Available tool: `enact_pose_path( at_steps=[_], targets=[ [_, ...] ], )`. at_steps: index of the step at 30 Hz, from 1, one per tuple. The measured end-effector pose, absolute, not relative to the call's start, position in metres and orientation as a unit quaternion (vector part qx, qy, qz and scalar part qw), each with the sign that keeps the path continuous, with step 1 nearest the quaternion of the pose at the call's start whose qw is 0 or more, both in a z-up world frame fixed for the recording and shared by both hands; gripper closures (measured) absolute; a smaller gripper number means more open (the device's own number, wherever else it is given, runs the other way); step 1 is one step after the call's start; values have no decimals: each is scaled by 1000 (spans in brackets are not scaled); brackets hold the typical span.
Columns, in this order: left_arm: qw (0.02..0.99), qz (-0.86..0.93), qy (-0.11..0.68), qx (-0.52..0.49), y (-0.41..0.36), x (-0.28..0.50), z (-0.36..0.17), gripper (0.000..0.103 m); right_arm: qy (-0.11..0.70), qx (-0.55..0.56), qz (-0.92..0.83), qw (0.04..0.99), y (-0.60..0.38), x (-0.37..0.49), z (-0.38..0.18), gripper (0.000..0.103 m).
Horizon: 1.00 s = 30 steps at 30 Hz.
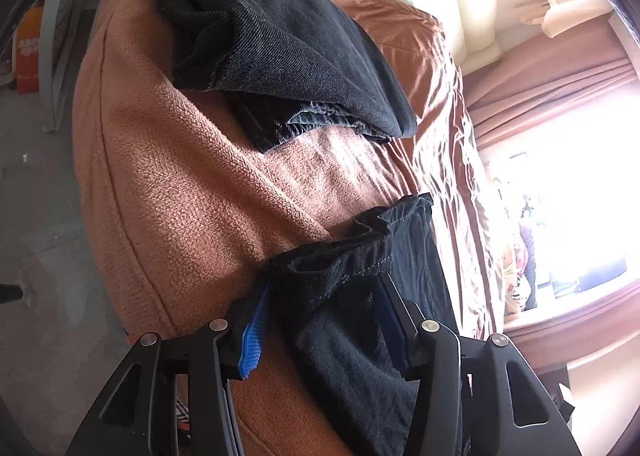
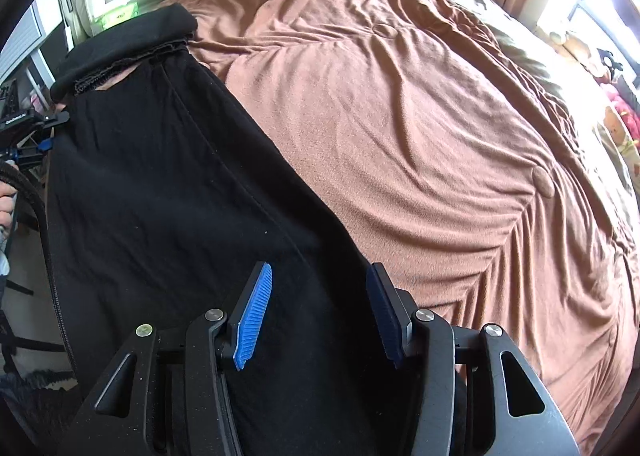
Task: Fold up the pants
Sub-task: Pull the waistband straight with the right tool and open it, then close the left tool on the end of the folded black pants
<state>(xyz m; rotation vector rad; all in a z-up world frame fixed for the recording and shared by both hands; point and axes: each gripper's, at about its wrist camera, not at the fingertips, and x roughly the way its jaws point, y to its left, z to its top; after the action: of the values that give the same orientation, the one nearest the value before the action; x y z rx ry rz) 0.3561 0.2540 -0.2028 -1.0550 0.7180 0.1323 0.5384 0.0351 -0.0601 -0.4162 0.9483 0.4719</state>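
Observation:
Black pants (image 2: 160,176) lie lengthwise on the left side of the bed, their far end folded over into a thick roll (image 2: 128,36). In the left wrist view that folded bulk (image 1: 280,36) lies ahead, and a nearer hem of the pants (image 1: 352,256) sits bunched between the jaws of my left gripper (image 1: 324,284). The jaws stand apart, and the blue pad (image 1: 252,332) shows clear of the cloth. My right gripper (image 2: 319,268) hovers open over the near part of the pants with nothing between its fingers.
A rumpled brown blanket (image 2: 400,136) covers the bed. The bed's left edge drops to a grey floor (image 1: 32,216) with an orange box (image 1: 28,48). A green box (image 2: 120,14) sits by the cream headboard. Stuffed toys (image 2: 616,112) and a bright window are at the right.

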Motion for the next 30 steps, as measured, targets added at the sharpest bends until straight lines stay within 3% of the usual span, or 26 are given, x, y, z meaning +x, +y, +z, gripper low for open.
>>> enact_pose_path(
  at_steps=[6,8,9,10,30],
  targets=[
    [809,41,339,-478,238,356,-203,51,451,-148,219,853,5,471,-43,55],
    [816,45,348,-459,235,361,-199,69,445,-127,212,861,-5,455,-40,55],
    [811,36,350,-467,237,363,-200,86,444,-113,207,864,-11,448,-39,55],
    [806,28,346,-479,239,363,-200,93,443,-98,202,868,-17,442,-39,55],
    [849,-30,261,-459,222,367,-76,99,447,91,64,887,-68,333,-68,55]
  ],
)
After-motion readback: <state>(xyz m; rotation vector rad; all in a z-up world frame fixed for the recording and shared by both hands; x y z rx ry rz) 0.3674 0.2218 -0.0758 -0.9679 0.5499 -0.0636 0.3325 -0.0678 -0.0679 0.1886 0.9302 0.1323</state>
